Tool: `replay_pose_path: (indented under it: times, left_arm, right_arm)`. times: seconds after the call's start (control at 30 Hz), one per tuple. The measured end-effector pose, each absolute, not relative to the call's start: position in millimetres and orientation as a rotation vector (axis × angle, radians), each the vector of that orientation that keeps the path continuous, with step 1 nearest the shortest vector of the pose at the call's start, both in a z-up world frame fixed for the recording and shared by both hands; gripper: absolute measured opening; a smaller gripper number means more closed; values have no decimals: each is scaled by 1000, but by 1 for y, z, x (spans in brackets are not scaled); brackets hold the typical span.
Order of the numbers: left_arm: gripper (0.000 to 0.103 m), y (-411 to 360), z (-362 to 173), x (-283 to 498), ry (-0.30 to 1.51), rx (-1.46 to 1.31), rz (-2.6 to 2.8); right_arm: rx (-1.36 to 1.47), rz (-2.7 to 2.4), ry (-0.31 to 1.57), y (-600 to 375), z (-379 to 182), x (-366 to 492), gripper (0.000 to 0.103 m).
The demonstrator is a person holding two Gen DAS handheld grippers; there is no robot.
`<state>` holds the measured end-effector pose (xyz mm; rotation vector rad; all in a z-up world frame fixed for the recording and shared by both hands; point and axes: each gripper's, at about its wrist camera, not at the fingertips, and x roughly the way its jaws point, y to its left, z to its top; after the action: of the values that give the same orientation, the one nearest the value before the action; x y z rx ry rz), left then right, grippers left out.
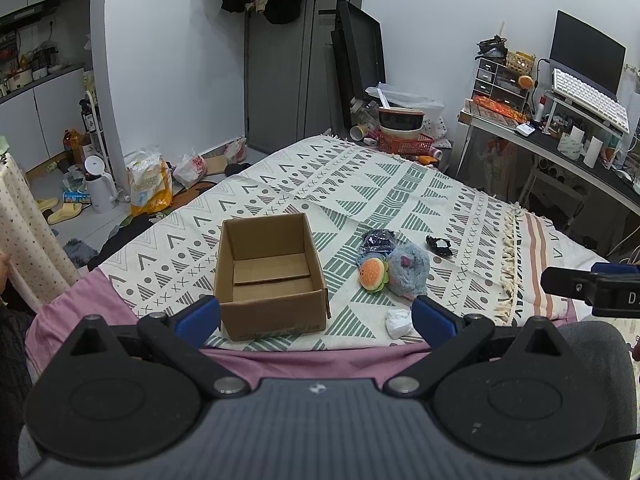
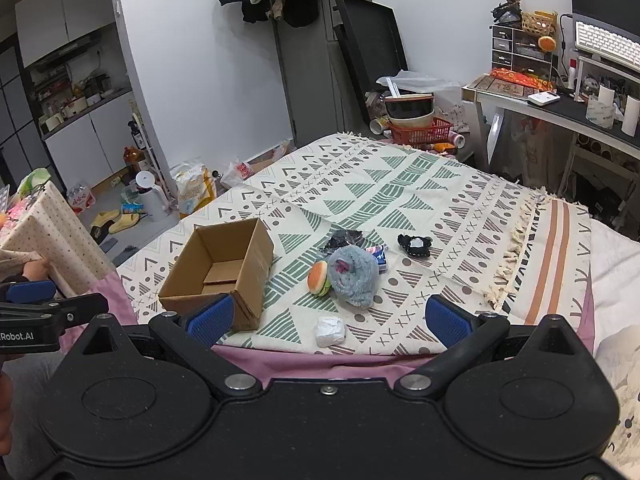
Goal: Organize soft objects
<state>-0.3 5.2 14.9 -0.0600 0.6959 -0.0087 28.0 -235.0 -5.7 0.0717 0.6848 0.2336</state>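
An empty cardboard box (image 1: 276, 304) (image 2: 252, 276) stands open on the patterned blanket (image 1: 360, 184) (image 2: 400, 184). Right of it lie a burger plush (image 1: 374, 274) (image 2: 318, 278), a grey-blue fluffy toy (image 1: 408, 270) (image 2: 354, 276), a dark crinkly packet (image 1: 376, 240) (image 2: 344, 238), a small black item (image 1: 439, 245) (image 2: 415, 245) and a crumpled white wad (image 1: 398, 322) (image 2: 330, 331). My left gripper (image 1: 316, 316) is open, hovering at the bed's near edge in front of the box. My right gripper (image 2: 328, 318) is open too, low before the white wad, holding nothing.
A pink sheet (image 1: 304, 360) (image 2: 320, 360) edges the bed in front. A desk (image 1: 560, 144) (image 2: 560, 108) with monitor and keyboard stands at the right. A red basket with bowls (image 1: 404, 140) (image 2: 420, 128) sits beyond the bed. Bags, slippers and a kettle litter the floor at left.
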Motion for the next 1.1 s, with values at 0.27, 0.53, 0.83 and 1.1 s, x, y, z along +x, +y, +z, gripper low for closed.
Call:
replay_pose_path:
  times: [0.27, 0.53, 0.83, 1.1]
  left_arm:
    - [101, 6, 14, 4, 695, -63, -8]
    - [101, -2, 11, 21, 689, -47, -12]
    - [101, -16, -3, 57, 728, -73, -49]
    - [99, -29, -22, 95, 782, -101, -111]
  right_arm:
    - [71, 254, 684, -236, -9, 35, 103]
    - [68, 264, 688, -240, -19, 51, 103]
    - [118, 250, 715, -254, -38, 80, 102]
    - [175, 235, 763, -262, -56, 108, 88]
